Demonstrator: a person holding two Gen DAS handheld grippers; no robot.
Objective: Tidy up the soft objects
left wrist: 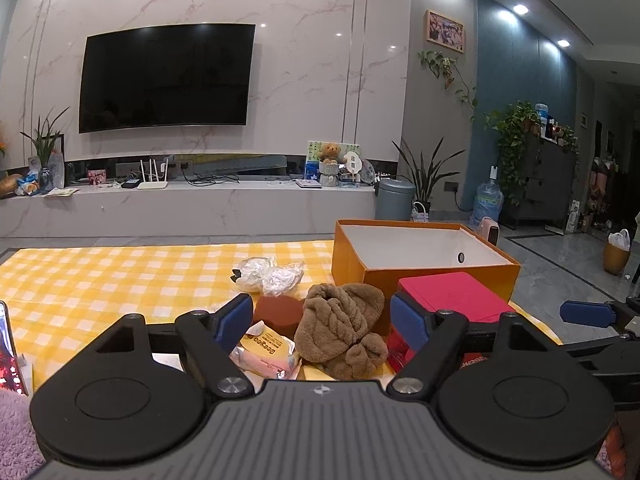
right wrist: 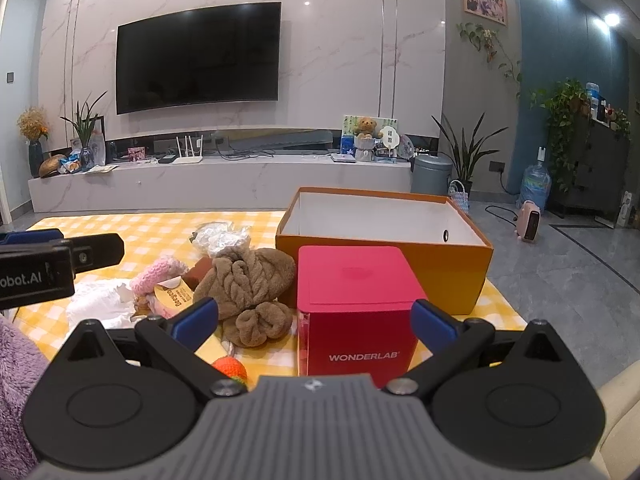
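Near the right edge of the yellow checked table (left wrist: 100, 280), the brown fluffy knitted bundle (left wrist: 340, 328) lies ungrasped before the empty orange cardboard box (left wrist: 420, 256), both the left tongs (left wrist: 322, 316) and the right tongs (right wrist: 316, 320) spread apart, so picking it up likely comes next.

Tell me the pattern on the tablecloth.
Yellow and white checks on the tablecloth, clearest in the left wrist view.

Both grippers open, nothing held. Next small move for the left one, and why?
Probably ease the left gripper forward and down onto the brown towel. Its jaws are open with the towel lying between them, untouched, and the orange box behind it looks empty. The right gripper faces the red box, not a soft thing.
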